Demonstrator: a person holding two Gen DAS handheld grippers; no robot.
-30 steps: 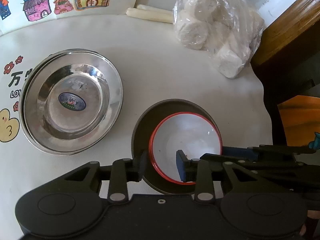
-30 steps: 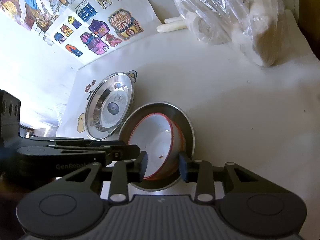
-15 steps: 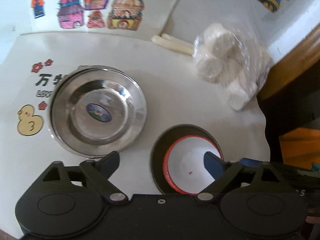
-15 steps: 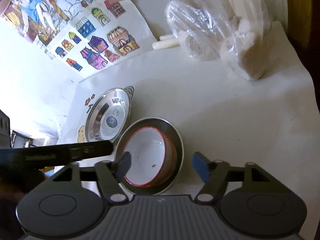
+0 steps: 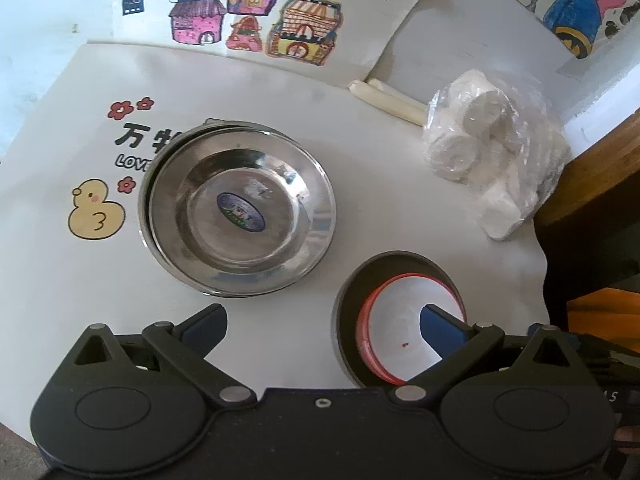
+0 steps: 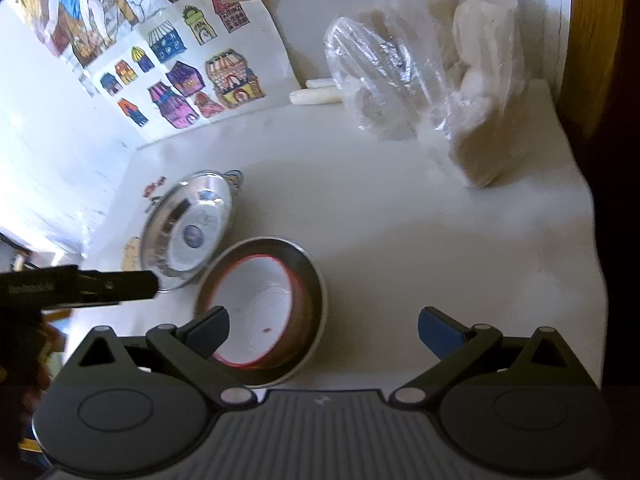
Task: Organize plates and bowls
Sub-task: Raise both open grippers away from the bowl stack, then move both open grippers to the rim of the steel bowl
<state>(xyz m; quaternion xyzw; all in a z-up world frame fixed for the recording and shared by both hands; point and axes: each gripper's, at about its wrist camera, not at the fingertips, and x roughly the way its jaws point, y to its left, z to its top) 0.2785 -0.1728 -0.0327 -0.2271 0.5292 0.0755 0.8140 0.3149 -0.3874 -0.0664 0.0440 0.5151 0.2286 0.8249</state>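
Observation:
A white bowl with a red rim (image 5: 404, 320) sits inside a larger steel bowl (image 5: 352, 292) on the white table. Both show in the right wrist view too, the white bowl (image 6: 260, 296) inside the steel bowl (image 6: 312, 276). To their left are stacked steel plates (image 5: 240, 212), also visible in the right wrist view (image 6: 188, 232). My left gripper (image 5: 324, 330) is open and empty, raised above the table, its right finger over the white bowl. My right gripper (image 6: 324, 330) is open and empty, raised, its left finger over the white bowl.
A clear bag of white rolls (image 5: 484, 160) lies at the back right, with two white sticks (image 5: 384, 98) beside it. Coloured house drawings (image 5: 256, 24) lie at the back. The table's right edge (image 6: 596, 240) drops to a dark area by wooden furniture.
Both grippers were nearly shut around the bowls' rims a second ago. They have opened wide, let go, and lifted up and back, so the bowls look smaller and rest on the table.

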